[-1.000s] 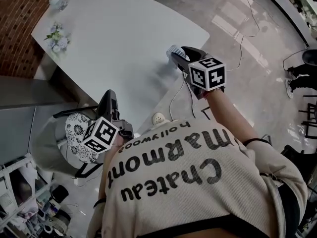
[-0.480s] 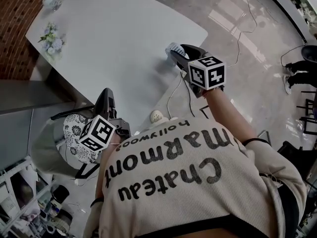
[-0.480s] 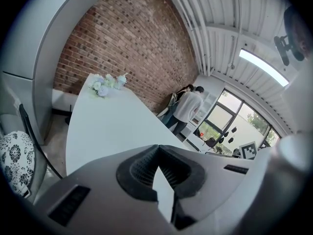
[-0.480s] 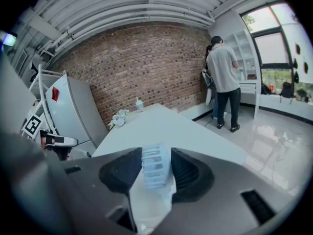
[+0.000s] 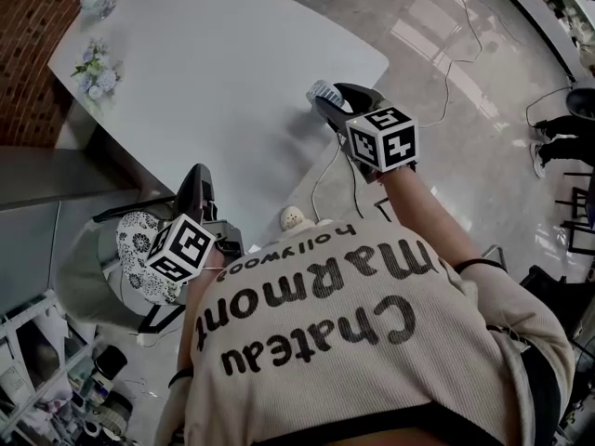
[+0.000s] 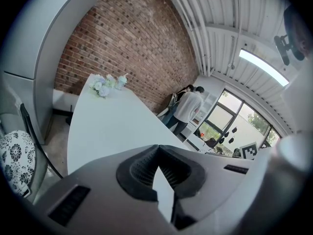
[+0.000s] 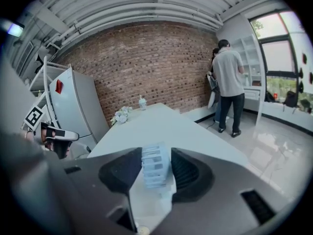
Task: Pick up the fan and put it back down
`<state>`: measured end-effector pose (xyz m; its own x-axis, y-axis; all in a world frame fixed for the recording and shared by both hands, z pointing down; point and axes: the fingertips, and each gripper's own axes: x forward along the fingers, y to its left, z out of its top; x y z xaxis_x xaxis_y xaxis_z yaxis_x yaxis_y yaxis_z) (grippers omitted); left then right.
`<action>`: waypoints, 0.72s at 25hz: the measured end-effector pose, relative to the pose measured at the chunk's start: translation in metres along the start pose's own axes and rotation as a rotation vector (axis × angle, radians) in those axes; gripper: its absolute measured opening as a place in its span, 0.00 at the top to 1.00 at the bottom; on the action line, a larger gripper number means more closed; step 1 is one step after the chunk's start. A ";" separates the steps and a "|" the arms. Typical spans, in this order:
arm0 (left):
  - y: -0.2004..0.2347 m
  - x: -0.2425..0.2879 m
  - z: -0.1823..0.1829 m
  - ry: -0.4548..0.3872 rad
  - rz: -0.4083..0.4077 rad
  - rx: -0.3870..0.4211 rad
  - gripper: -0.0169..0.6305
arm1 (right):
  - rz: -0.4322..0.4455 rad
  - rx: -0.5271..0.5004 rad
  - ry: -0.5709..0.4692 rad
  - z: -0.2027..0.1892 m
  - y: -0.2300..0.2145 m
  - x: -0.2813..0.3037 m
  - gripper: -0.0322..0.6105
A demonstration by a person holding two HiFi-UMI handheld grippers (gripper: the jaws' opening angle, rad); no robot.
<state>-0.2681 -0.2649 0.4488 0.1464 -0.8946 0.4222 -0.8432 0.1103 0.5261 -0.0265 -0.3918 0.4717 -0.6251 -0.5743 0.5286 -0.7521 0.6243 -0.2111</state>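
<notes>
A small pale slatted fan (image 5: 322, 91) sits at the right edge of the white table (image 5: 214, 72). My right gripper (image 5: 327, 100) is shut on it. In the right gripper view the fan (image 7: 155, 173) fills the gap between the two dark pads (image 7: 190, 168), and a white cord (image 5: 323, 177) hangs from it toward the floor. Whether the fan rests on the table or hangs just above it I cannot tell. My left gripper (image 5: 199, 179) hovers by the table's near edge, apart from the fan; its jaws (image 6: 157, 151) meet at the tips with nothing between them.
Flowers (image 5: 88, 63) and a small pot (image 5: 96, 1) stand at the table's far left end. A chair with a patterned cushion (image 5: 138, 249) is under my left gripper. Cables (image 5: 456, 72) trail over the shiny floor. A person (image 7: 229, 77) stands by shelves beyond the table.
</notes>
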 end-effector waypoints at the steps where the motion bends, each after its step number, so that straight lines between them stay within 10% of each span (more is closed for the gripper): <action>1: 0.001 -0.001 -0.001 0.000 0.002 0.000 0.97 | 0.001 -0.006 0.001 -0.001 0.001 0.001 0.66; 18: 0.002 -0.006 -0.012 0.003 0.024 -0.008 0.97 | 0.029 -0.012 0.004 -0.006 0.006 0.001 0.65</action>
<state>-0.2644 -0.2539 0.4556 0.1275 -0.8905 0.4368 -0.8422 0.1354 0.5219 -0.0301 -0.3855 0.4758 -0.6462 -0.5537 0.5252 -0.7308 0.6473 -0.2167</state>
